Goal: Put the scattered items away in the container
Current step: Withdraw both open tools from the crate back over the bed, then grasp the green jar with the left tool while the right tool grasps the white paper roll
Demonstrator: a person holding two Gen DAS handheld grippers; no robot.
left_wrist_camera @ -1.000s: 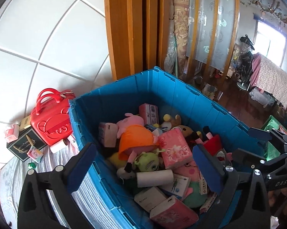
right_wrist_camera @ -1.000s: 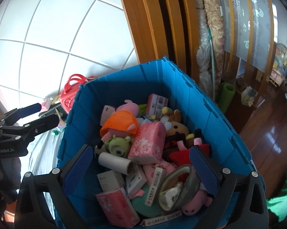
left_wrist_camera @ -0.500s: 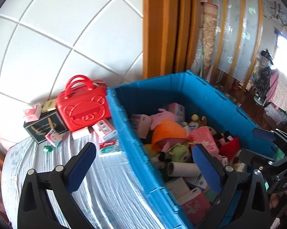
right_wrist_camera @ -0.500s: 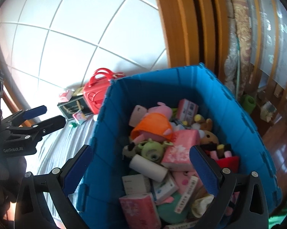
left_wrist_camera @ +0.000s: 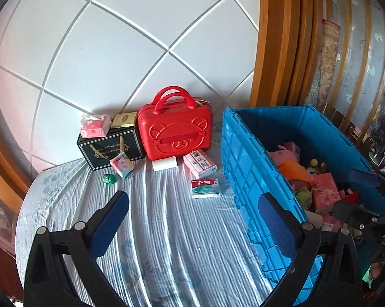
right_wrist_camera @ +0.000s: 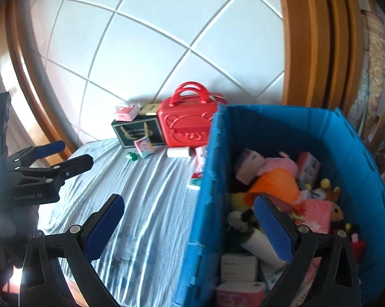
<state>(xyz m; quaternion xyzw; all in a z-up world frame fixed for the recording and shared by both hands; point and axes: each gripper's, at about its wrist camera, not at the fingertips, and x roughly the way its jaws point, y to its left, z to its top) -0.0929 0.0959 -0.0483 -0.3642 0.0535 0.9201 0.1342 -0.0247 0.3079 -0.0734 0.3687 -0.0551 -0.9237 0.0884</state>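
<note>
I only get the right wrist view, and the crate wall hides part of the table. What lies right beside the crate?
Observer: A Tylenol box, lying flat close by the crate wall.
Operator: Anything behind it?
Observer: A pink box, barcode up, between it and the red case.
Operator: Where do the left tongs point?
Observer: The left tongs are open and empty, with the Tylenol box just beyond the gap between their pads.
</note>
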